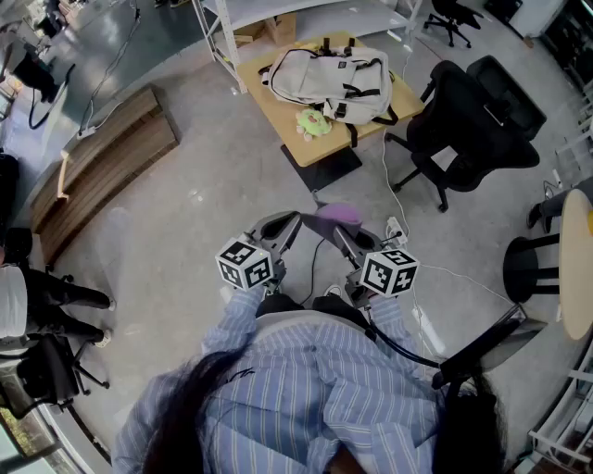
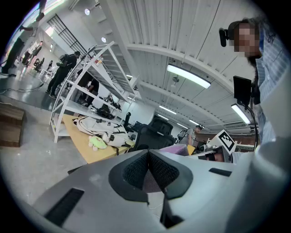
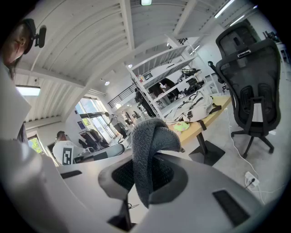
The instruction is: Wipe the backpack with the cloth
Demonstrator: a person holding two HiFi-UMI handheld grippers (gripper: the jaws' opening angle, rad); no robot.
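Note:
The white backpack (image 1: 329, 79) lies flat on a wooden table (image 1: 273, 116) some way ahead of me, with a small green plush toy (image 1: 313, 121) beside it. Close to my body, my right gripper (image 1: 335, 233) is shut on a purple-grey cloth (image 1: 337, 215). In the right gripper view the cloth (image 3: 149, 141) sticks up from between the jaws of the right gripper (image 3: 145, 172), and the backpack (image 3: 193, 107) is far off. My left gripper (image 1: 289, 226) is next to it. In its own view the left gripper (image 2: 148, 157) has its jaws shut on nothing. The backpack (image 2: 97, 125) appears small at the left.
Two black office chairs (image 1: 473, 130) stand right of the table. A wooden bench (image 1: 102, 157) lies at the left and a white shelf rack (image 1: 306, 14) stands behind the table. Cables and a power strip (image 1: 396, 225) run across the floor, with a stool (image 1: 528, 264) at the right.

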